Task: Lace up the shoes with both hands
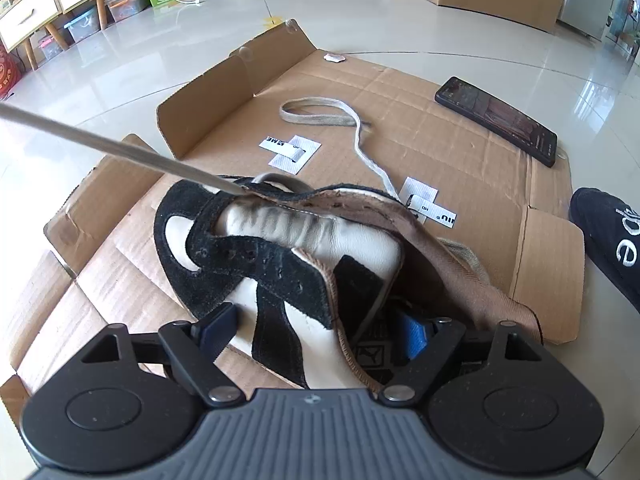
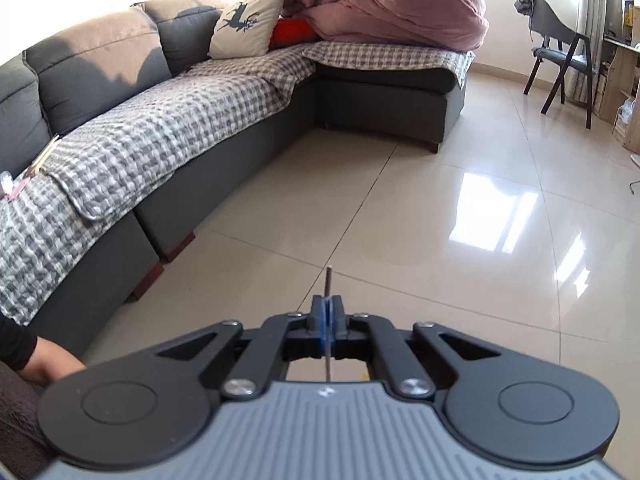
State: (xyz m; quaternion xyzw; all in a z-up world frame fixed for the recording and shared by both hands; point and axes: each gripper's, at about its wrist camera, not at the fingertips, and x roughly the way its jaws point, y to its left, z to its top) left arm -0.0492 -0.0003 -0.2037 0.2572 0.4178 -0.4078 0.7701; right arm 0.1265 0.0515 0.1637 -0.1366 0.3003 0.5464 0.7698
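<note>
A black-and-white shoe (image 1: 280, 248) with a tan lining lies on flattened cardboard (image 1: 440, 152) in the left wrist view. My left gripper (image 1: 316, 332) spans its rear part with jaws wide, one pad on the outer side and the blue pad inside the collar, holding it. A grey lace (image 1: 120, 148) runs taut from a front eyelet up to the upper left. Its other end (image 1: 320, 114) lies loose in a loop on the cardboard. In the right wrist view my right gripper (image 2: 328, 312) is shut on the lace, whose tip (image 2: 329, 280) sticks out past the pads, high above the floor.
A phone (image 1: 496, 120) lies at the cardboard's right. A dark slipper (image 1: 608, 240) is at the right edge, and white labels (image 1: 294, 152) are stuck on the cardboard. The right wrist view shows a grey sofa (image 2: 160, 140), a chair (image 2: 560, 52), tiled floor and a person's hand (image 2: 44, 368).
</note>
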